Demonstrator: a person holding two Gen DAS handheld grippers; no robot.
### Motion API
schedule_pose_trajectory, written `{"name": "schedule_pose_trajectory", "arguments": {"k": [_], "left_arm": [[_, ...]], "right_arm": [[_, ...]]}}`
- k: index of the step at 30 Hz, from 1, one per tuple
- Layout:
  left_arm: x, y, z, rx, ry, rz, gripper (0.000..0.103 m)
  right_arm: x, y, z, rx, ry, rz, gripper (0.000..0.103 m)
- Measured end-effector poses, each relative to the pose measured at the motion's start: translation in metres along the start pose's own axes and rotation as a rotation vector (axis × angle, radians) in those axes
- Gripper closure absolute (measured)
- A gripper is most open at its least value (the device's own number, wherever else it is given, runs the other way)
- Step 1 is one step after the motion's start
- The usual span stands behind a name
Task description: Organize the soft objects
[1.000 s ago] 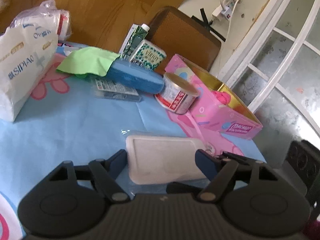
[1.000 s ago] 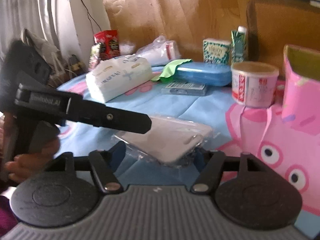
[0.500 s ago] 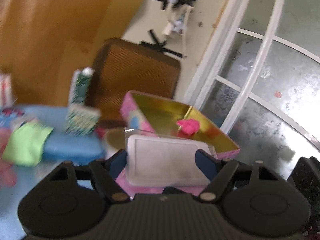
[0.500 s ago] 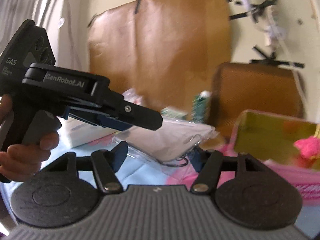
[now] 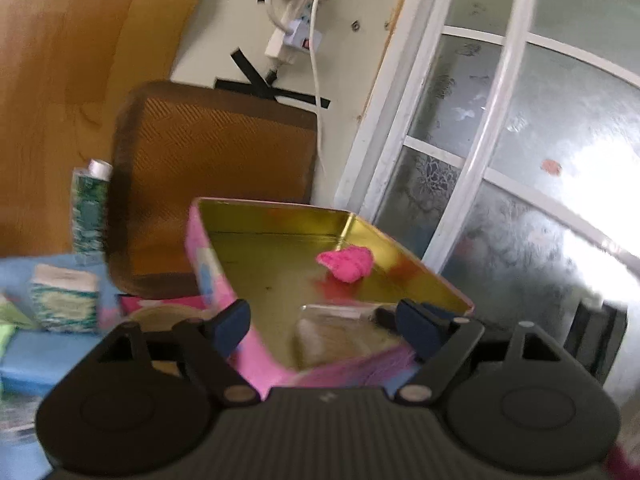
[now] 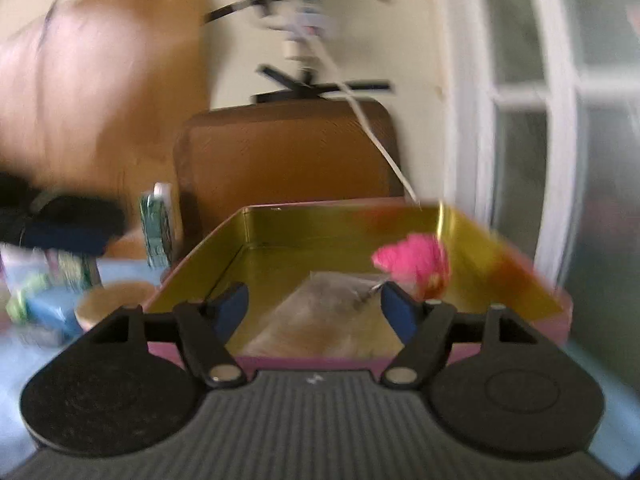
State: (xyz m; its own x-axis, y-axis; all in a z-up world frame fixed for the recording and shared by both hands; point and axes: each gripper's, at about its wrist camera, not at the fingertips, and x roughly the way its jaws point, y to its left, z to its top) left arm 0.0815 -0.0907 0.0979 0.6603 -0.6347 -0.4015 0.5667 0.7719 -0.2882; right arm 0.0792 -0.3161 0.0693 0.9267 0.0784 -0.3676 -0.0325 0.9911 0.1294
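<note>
- pink tin box (image 5: pixel 224 280) with a shiny gold inside stands open on the blue tablecloth (image 6: pixel 120 268), at the table's edge nearest the frosted glass door (image 5: pixel 520 184).
- a pale flat packet in clear wrap (image 5: pixel 340 336) lies on the floor of the box near its front wall; the right wrist view shows the same packet (image 6: pixel 328 316), blurred.
- left gripper (image 5: pixel 322 324) hangs over the front of the box, its blue pads spread and opening wider; the packet sits between them, and the pads do not press on it.
- right gripper (image 6: pixel 314 310) also points into the box, its jaws opening, with clear gaps on both sides of the packet.
- a bright pink fluffy lump (image 5: pixel 346 264) rests deeper in the box, toward the far right corner, just beyond the packet.
- behind the box stands a brown chair back (image 5: pixel 216 184).
- left of the box on the cloth are a round tub (image 6: pixel 108 300), a blue case (image 5: pixel 36 360), a green patterned carton (image 5: pixel 64 298) and a tall green carton (image 5: pixel 90 216).
</note>
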Motion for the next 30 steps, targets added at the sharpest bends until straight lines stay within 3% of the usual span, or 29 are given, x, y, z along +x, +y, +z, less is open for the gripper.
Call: {"name": "schedule_pose_trajectory", "arguments": {"k": [2,7,11,15,18,21,26,30], "left_arm": [[-0.022,0.011,-0.012,0.011,-0.005,0.013,0.02],[-0.081,0.053,-0.045,-0.022,-0.024,0.107,0.02],[-0.126,0.102,-0.081,-0.123,-0.027,0.242,0.02],[-0.151,0.145,-0.11,-0.235,-0.011,0.382,0.022],[-0.163,0.167,-0.118,-0.345,-0.039,0.349,0.026],[-0.165,0.166,-0.117,-0.335,-0.075,0.353,0.024],[-0.165,0.159,-0.117,-0.297,-0.104,0.331,0.024],[-0.176,0.162,-0.122,-0.326,-0.173,0.298,0.024]], "right_arm": [[-0.007,-0.007,-0.002,0.051,-0.027,0.0,0.028],[-0.029,0.018,-0.009,0.046,-0.12,0.0,0.028],[-0.037,0.057,-0.009,-0.009,-0.151,0.146,0.028],[-0.033,0.114,-0.019,-0.129,-0.092,0.327,0.028],[-0.019,0.154,-0.031,-0.205,-0.01,0.422,0.029],[-0.009,0.19,-0.043,-0.295,0.054,0.475,0.031],[0.013,0.223,-0.041,-0.388,0.085,0.487,0.032],[0.037,0.249,-0.033,-0.498,0.105,0.498,0.032]]}}
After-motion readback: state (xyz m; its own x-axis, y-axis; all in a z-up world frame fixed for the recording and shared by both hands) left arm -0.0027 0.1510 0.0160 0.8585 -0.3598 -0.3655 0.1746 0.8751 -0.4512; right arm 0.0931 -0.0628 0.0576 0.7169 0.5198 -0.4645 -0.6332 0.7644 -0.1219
